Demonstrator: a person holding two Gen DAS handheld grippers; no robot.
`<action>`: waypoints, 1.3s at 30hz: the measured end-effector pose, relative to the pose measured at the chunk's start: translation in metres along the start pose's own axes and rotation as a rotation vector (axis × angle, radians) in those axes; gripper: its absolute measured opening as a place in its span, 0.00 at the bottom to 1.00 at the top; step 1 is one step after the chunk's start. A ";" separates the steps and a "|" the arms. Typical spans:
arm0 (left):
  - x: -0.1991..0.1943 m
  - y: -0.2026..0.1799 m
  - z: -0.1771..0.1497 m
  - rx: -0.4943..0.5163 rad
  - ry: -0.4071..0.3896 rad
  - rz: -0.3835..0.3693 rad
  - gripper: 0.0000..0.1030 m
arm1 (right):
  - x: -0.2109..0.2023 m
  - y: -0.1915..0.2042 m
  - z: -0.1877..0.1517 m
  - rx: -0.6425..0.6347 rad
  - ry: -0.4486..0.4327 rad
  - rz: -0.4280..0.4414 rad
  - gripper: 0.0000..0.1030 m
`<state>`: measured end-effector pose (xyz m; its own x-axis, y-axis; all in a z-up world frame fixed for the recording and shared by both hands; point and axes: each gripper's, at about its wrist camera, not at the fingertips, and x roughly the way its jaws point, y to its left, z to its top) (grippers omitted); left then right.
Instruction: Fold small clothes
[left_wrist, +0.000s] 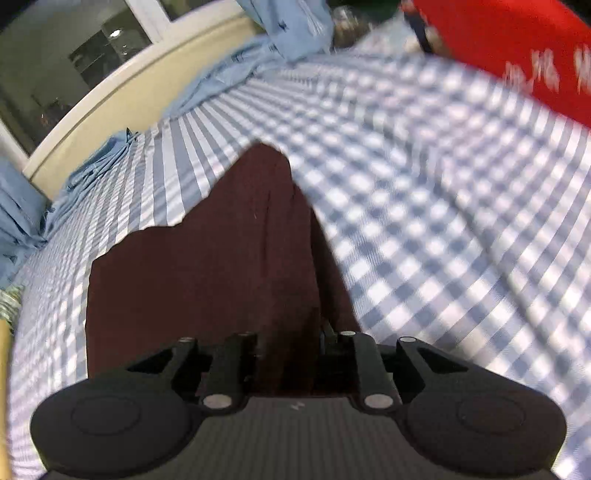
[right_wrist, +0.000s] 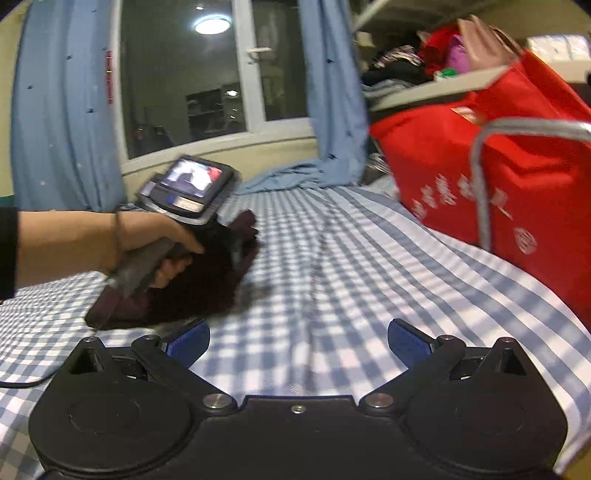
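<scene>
A dark maroon garment (left_wrist: 207, 258) is seen lying on a bed covered by a blue-and-white checked sheet (left_wrist: 424, 206). In the left wrist view, the garment is drawn up into the left gripper (left_wrist: 291, 354), whose jaws are brought narrow and closed on a fold of the cloth; the fabric runs forward from the jaws and spreads out flat to the left over the sheet. In the right wrist view, the same garment (right_wrist: 192, 291) is shown bunched beneath the left gripper (right_wrist: 236, 251), which is held by the person's left hand (right_wrist: 159, 251). A small lit screen (right_wrist: 194, 177) is carried on top of that gripper.

The right gripper (right_wrist: 298, 341) is held above bare sheet, just beside the near edge of the garment and not touching it. Its jaws are spread wide, with nothing between the blue pads (right_wrist: 408, 343).

A red bag (right_wrist: 491, 177) with a grey handle (right_wrist: 484, 192) stands on the far right of the bed. Blue curtains (right_wrist: 62, 110) hang at a dark window (right_wrist: 177, 81) behind the bed, and the hem of one curtain is draped onto the sheet.
</scene>
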<state>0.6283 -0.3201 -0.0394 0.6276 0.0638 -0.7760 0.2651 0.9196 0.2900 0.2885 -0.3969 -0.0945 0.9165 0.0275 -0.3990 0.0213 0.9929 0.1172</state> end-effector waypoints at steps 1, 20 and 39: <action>-0.012 0.011 0.000 -0.054 -0.032 -0.072 0.56 | 0.000 -0.004 -0.003 0.009 0.008 -0.007 0.99; -0.166 0.185 -0.231 -0.309 -0.226 -0.145 0.95 | 0.105 0.080 0.081 -0.158 0.081 0.319 0.80; -0.179 0.198 -0.278 -0.342 -0.214 -0.171 0.96 | 0.189 0.067 0.127 -0.153 0.303 0.493 0.18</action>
<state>0.3645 -0.0418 0.0010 0.7426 -0.1491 -0.6529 0.1431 0.9877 -0.0628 0.5141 -0.3394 -0.0469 0.6484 0.4986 -0.5753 -0.4560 0.8595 0.2310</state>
